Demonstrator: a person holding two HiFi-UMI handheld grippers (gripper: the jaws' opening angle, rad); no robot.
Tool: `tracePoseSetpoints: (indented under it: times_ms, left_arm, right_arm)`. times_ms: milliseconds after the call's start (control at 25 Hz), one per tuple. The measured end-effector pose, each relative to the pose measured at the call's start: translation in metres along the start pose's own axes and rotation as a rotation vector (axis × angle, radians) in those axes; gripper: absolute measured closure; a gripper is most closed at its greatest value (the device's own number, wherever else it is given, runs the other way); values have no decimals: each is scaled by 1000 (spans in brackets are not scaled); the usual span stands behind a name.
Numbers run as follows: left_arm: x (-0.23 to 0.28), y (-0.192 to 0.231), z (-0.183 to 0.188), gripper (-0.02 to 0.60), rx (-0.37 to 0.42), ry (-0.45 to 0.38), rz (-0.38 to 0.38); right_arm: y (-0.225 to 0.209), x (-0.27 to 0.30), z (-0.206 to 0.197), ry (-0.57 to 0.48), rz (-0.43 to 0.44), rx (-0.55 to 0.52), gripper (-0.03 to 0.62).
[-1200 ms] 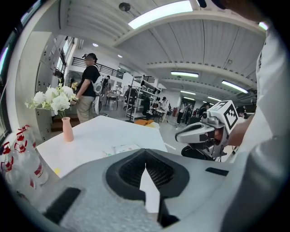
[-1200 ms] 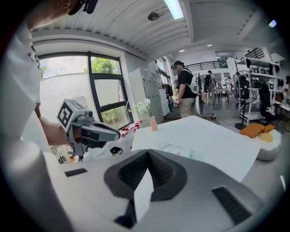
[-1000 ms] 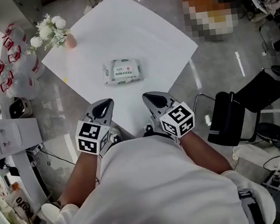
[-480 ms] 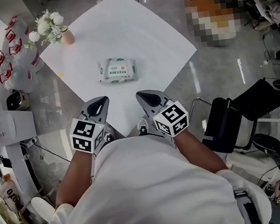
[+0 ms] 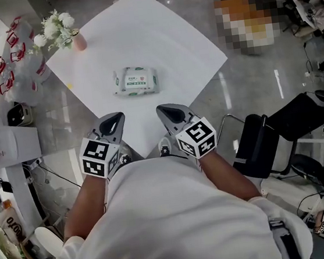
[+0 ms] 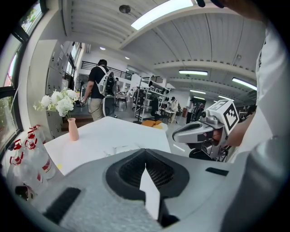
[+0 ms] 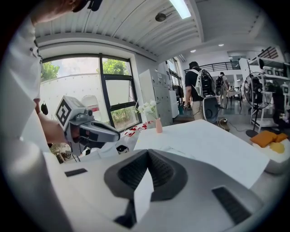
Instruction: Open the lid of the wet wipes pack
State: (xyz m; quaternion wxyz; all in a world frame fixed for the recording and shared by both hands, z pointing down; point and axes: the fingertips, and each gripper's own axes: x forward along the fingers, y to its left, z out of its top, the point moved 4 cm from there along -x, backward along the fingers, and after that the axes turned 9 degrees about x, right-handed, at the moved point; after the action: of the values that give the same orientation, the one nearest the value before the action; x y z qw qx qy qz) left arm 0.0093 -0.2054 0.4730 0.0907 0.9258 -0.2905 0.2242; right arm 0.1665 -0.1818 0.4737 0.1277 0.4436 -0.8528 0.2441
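Note:
The wet wipes pack (image 5: 136, 80) lies flat in the middle of the white table (image 5: 156, 33), white and green, with its lid down. Both grippers hover over the table's near corner, close to my body and well short of the pack. My left gripper (image 5: 113, 122) is shut and holds nothing. My right gripper (image 5: 168, 113) is also shut and empty. In the left gripper view the jaws of the left gripper (image 6: 145, 153) meet, with the pack (image 6: 121, 148) a low shape just beyond them. The right gripper view shows the same for the right gripper (image 7: 147, 155).
A pink vase with white flowers (image 5: 74, 38) stands at the table's far left corner. Plastic bags with red print (image 5: 16, 62) and a white cabinet (image 5: 8, 145) are at the left, and a black chair (image 5: 257, 143) at the right. A person with a backpack (image 6: 100, 88) stands beyond the table.
The head view has shifted slightly, so everything sits a little further left and up. Both grippers stay shut near the table's near corner; the pack has not moved.

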Motion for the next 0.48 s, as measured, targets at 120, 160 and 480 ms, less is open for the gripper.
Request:
tracePoseSetpoints:
  times_ms: [120, 160, 480]
  left_arm:
    - [0, 0, 0, 581, -1, 1, -4]
    - [0, 0, 0, 581, -1, 1, -6]
    - [1, 4, 0, 581, 4, 1, -15]
  right_arm:
    - [-1, -1, 1, -9, -12, -1, 586]
    - [-2, -1, 1, -11, -15, 1, 586]
    - [-1, 3, 0, -7, -30, -7, 539]
